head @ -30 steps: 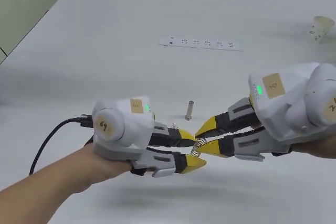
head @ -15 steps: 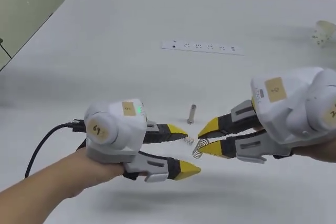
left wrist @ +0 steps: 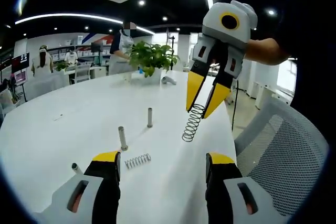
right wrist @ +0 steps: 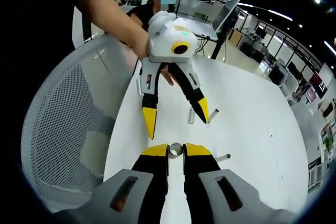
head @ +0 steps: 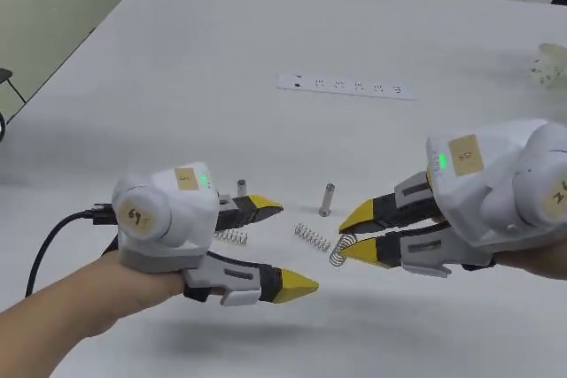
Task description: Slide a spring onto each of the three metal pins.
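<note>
My left gripper [head: 299,247] has drawn back from the right gripper [head: 344,238], and its jaws have spread wide. The right jaws stand narrow, pinching one spring [head: 340,250] by its end, the coil hanging below the tips. A loose spring [head: 312,236] lies between the two grippers' tips. One upright pin [head: 328,199] stands just beyond the right tips, and a second pin [head: 241,188] stands beside my left upper jaw.

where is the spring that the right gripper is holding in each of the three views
Head view: the spring hangs at centre right, pinched at the right gripper tips.
Left gripper view: centre, dangling below the incoming gripper's yellow tips.
Right gripper view: lower centre, seen end-on as a ring between the view's own tips.
Shared landmark: the right gripper's yellow tips.
</note>
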The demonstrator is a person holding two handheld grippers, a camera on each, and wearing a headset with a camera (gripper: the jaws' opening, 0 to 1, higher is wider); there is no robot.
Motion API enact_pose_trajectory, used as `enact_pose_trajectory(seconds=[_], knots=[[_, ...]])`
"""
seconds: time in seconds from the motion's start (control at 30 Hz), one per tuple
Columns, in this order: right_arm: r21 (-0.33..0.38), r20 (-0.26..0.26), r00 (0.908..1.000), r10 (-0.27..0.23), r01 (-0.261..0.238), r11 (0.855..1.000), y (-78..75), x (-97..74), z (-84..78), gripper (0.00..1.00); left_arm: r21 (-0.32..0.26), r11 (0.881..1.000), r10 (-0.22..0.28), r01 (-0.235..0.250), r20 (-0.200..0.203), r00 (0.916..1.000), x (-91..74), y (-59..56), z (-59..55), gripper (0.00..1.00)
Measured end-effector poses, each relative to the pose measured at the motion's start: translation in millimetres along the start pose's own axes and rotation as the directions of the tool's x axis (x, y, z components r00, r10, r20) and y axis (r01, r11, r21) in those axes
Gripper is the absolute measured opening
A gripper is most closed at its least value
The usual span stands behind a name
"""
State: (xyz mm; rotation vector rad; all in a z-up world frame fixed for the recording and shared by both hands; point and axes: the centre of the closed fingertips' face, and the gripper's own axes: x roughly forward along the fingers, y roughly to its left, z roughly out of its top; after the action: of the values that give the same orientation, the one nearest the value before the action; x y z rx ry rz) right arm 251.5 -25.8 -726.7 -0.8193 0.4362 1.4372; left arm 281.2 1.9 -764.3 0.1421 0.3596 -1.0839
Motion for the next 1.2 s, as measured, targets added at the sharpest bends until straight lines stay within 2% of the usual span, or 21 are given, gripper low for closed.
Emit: enact_pose_trajectory(seconds=[0.23, 0.43, 0.7, 1.0, 1.2], knots=[[0.002, -0.006, 0.9999, -0.012, 0.012, 1.0, -3.1, -1.8, -2.3, 0.07, -0.012, 0.999, 0.051, -0.051, 0.004, 0.9987, -9.6, 10.6, -2.6, 0.72], [0.009, -0.006, 0.9998, -0.02, 0.02, 1.0, -5.3, -3.4, -4.1, 0.07, -0.03, 0.994, 0.105, -0.104, 0.01, 0.9945, -22.2, 23.9, -6.4, 0.79], [0.008, -0.014, 0.9996, -0.024, 0.024, 1.0, -6.7, -3.7, -6.2, 0.07, -0.066, 0.987, 0.144, -0.143, 0.014, 0.9894, -30.4, 30.5, -11.8, 0.98], [0.0, -0.039, 0.999, -0.021, 0.021, 1.0, -7.1, -3.6, -11.9, 0.07, -0.078, 0.982, 0.174, -0.172, 0.016, 0.9846, -38.9, 38.8, -12.7, 0.98], [0.009, -0.054, 0.9984, -0.015, 0.016, 1.0, -8.9, -4.4, -15.4, 0.07, -0.086, 0.979, 0.185, -0.183, 0.02, 0.9825, -40.9, 40.0, -13.3, 0.98]])
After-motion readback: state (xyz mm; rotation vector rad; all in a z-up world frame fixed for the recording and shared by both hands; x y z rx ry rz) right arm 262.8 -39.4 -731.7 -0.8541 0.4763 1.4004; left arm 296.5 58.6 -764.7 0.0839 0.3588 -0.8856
